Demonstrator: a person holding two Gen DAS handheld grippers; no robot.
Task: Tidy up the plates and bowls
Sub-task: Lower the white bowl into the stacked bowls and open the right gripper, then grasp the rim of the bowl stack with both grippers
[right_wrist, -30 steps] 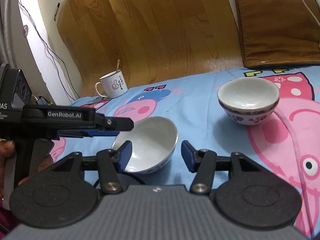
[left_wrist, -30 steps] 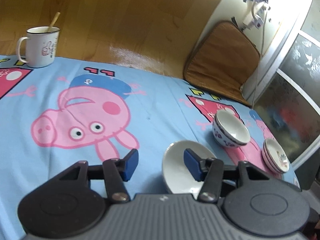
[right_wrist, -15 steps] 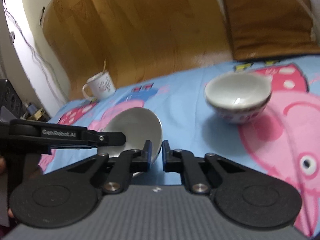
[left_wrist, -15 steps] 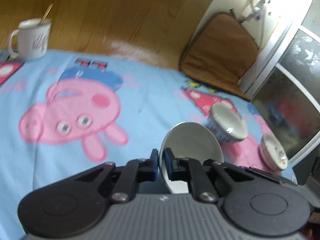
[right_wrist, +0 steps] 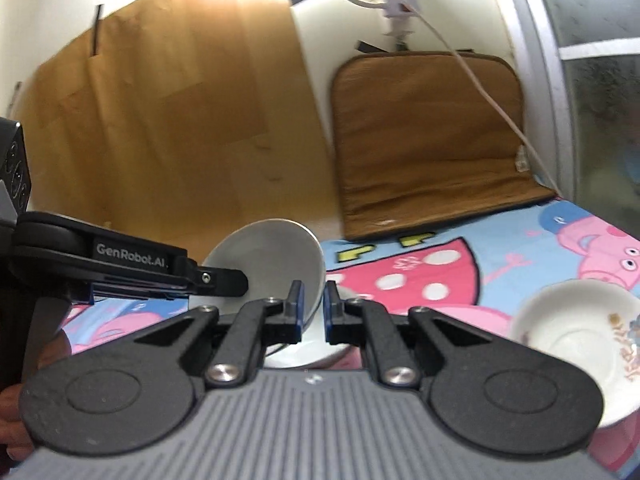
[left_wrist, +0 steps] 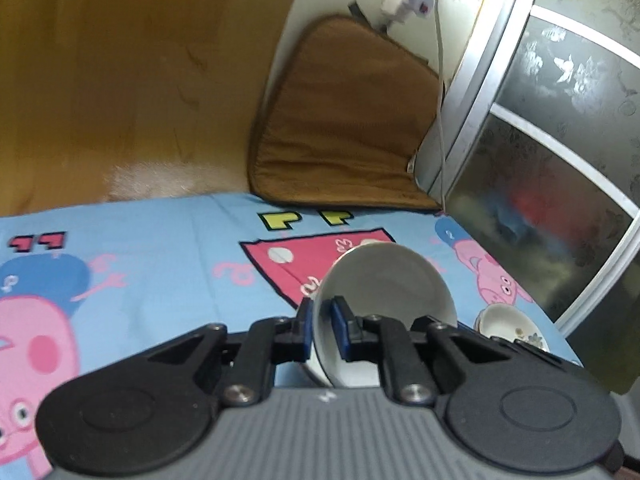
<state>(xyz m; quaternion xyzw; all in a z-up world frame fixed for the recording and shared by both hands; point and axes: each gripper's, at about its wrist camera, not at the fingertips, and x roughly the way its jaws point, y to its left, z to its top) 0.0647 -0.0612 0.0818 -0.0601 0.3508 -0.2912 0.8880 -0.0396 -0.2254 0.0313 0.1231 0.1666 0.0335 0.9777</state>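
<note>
Bowl is pinched by its rim from both sides: left claw is clamped on the near-left edge, right claw clamped on the opposite edge, so it's tilted up off the bed sheet. The flowered saucer sits just to the right of the right claw, down on the sheet.

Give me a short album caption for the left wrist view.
Left gripper pinching the rim of a tilted white bowl above a cartoon-pig sheet.
</note>
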